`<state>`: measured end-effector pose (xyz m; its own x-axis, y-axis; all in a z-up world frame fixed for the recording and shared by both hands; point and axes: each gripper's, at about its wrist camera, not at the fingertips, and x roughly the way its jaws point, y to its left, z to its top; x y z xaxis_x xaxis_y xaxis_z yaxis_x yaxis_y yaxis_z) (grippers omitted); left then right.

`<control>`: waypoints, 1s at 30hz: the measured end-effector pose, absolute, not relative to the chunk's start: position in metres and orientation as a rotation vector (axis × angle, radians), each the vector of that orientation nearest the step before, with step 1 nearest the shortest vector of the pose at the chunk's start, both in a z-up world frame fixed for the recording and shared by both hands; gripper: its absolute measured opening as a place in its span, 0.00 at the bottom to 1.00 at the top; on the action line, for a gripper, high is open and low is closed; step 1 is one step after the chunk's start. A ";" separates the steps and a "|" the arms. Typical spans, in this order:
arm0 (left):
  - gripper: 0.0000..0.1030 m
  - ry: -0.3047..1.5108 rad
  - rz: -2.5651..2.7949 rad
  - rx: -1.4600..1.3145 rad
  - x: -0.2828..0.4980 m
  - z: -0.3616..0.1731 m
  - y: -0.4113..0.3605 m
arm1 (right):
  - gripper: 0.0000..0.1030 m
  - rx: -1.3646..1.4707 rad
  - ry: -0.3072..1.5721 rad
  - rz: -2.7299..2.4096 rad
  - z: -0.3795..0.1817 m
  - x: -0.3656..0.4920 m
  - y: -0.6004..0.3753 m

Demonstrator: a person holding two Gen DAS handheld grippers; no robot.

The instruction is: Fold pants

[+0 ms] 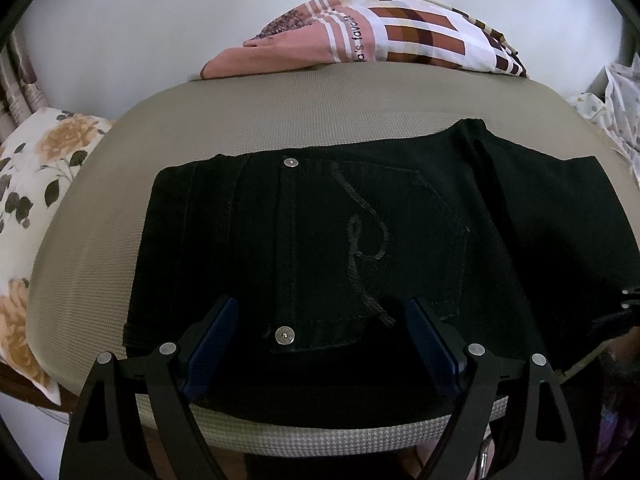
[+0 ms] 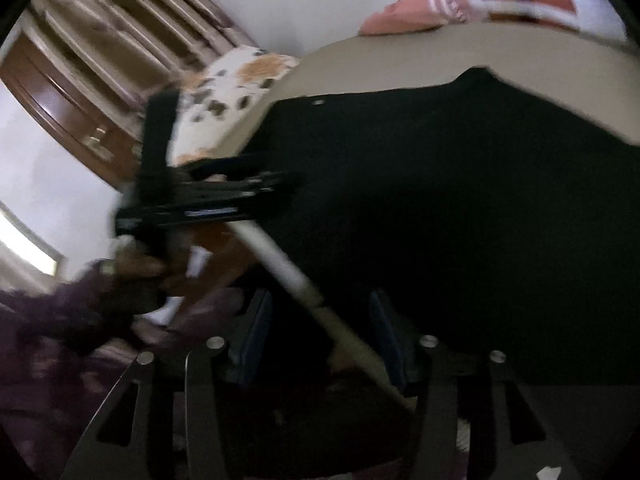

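1. Well, the black pants point(image 1: 360, 240) lie folded flat on the grey cushion point(image 1: 100, 240), pocket up.
2. Left gripper point(image 1: 320, 320) hangs spread above their near edge, holding nothing.
3. Right gripper point(image 2: 320, 320) likewise gapes, empty, at the cushion's near edge.

The left gripper point(image 1: 320, 332) hovered with its jaws spread wide over the near edge of the black pants point(image 1: 360, 248), gripping nothing. Between the jaws lay a silver rivet point(image 1: 285, 336) at a pocket corner. Beyond them spread the back pocket point(image 1: 376, 240) with its looping stitched design, and a second rivet point(image 1: 291, 163) at the far edge. The pants lay flat on a beige table point(image 1: 260, 120). Far ahead of the jaws sat a pink and checked cloth bundle point(image 1: 380, 36); off to their left lay floral fabric point(image 1: 40, 168).
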<state>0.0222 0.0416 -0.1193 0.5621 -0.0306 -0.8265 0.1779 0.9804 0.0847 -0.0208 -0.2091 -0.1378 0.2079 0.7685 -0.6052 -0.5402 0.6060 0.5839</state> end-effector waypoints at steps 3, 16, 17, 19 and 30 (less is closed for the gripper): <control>0.83 0.967 -0.123 0.161 0.022 -0.118 0.043 | 0.48 0.519 0.995 0.919 -0.146 -0.008 -0.243; 0.83 0.979 -0.139 0.168 0.022 -0.118 0.039 | 0.34 0.902 1.064 0.888 -0.161 -0.008 -0.278; 0.83 0.976 -0.141 0.171 0.021 -0.118 0.038 | 0.37 0.954 1.104 0.882 -0.168 -0.005 -0.273; 0.83 0.973 -0.145 0.175 0.020 -0.117 0.037 | 0.38 1.048 1.160 0.860 -0.181 -0.004 -0.266; 0.83 0.970 -0.172 0.173 0.020 -0.112 0.033 | 0.42 1.180 1.191 0.651 -0.198 -0.006 -0.267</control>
<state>0.0195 0.0335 -0.1120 0.5540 -0.0672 -0.8298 0.2218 0.9726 0.0693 -0.0062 -0.2668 -0.1985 0.3024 0.8850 -0.3539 0.1800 0.3116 0.9330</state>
